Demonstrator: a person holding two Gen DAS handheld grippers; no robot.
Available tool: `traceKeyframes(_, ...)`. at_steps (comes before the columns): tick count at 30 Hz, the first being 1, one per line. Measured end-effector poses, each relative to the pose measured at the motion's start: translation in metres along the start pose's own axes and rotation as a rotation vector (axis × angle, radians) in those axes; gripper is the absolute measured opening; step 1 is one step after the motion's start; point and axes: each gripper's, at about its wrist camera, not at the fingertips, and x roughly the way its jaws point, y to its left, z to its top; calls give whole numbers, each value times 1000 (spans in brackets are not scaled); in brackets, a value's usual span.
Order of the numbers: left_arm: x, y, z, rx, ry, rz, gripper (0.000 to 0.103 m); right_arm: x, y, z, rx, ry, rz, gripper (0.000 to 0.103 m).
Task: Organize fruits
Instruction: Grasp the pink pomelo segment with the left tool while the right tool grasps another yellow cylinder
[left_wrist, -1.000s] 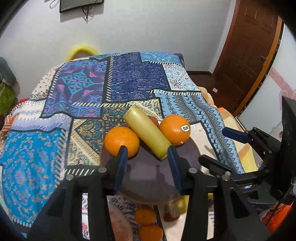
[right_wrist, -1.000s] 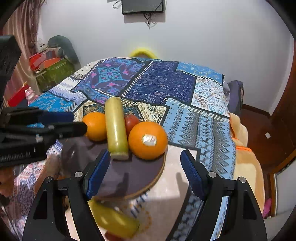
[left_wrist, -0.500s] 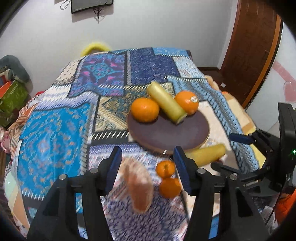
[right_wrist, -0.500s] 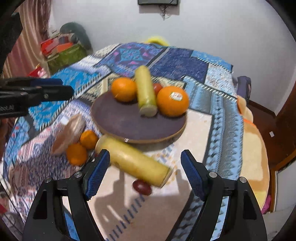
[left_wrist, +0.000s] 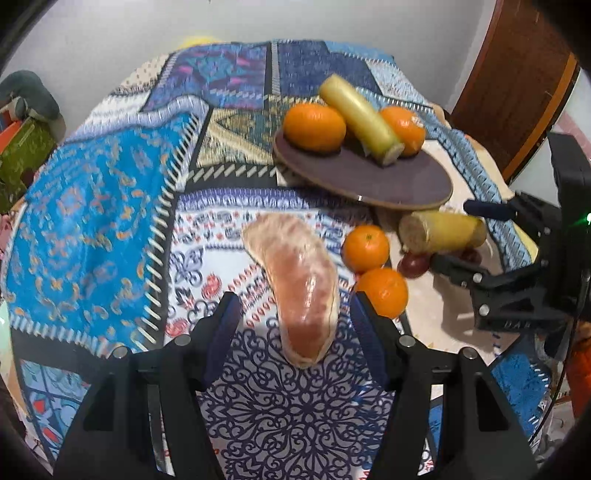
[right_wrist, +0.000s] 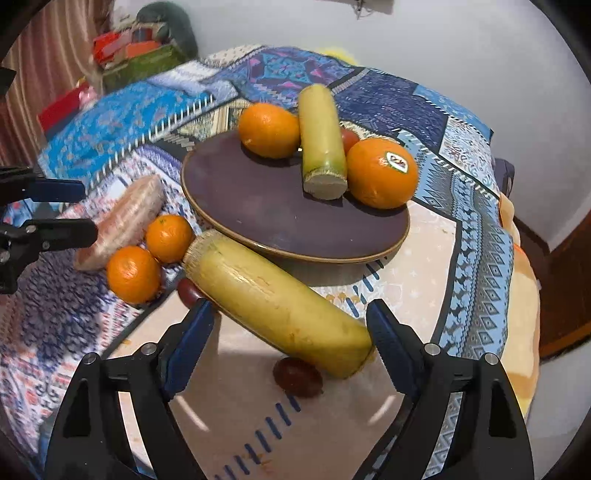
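black two-finger grippers with blue pads

left gripper (left_wrist: 291, 325) and right gripper (right_wrist: 290, 326): matte black angular frames, silver screw heads, blue finger pads; a green light, possibly an indicator, glows on the right unit.

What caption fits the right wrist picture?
Right gripper jaws open around a yellow cane piece beside the fruit plate.

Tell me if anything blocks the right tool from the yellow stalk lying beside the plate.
Nothing visible does. The right tool is open and straddles the yellow stalk, its jaws just widened. Two dark red fruits sit tucked under the stalk, clear of the jaws.
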Motion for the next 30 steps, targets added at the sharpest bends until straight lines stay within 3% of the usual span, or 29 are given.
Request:
traceKeyframes(4, 8, 2, -6, -9, 14, -13, 62, 0, -3, 0, -1, 3, 35, 80)
traceKeyframes(11, 17, -4, -2, 4, 10, -14, 61, -13, -1, -4, 12, -34, 97, 55)
traceKeyframes(14, 20, -6, 1, 8, 8, -5, 52, -20, -2, -7, 16, -47, 110, 48)
traceKeyframes(16, 20, -10, 1, 26, 6, -12, 40, -24, -4, -9, 27, -49, 125, 44)
traceKeyframes(17, 19, -11, 0, 32, 5, -10, 40, -26, -5, -9, 30, -48, 132, 41)
traceKeyframes(23, 11, -11, -9, 15, 16, -32, 39, -40, -1, -14, 37, -33, 142, 32)
traceKeyframes(30, -17, -10, -41, 26, 21, -41, 38, -58, 9, -28, 35, 0, 192, 31)
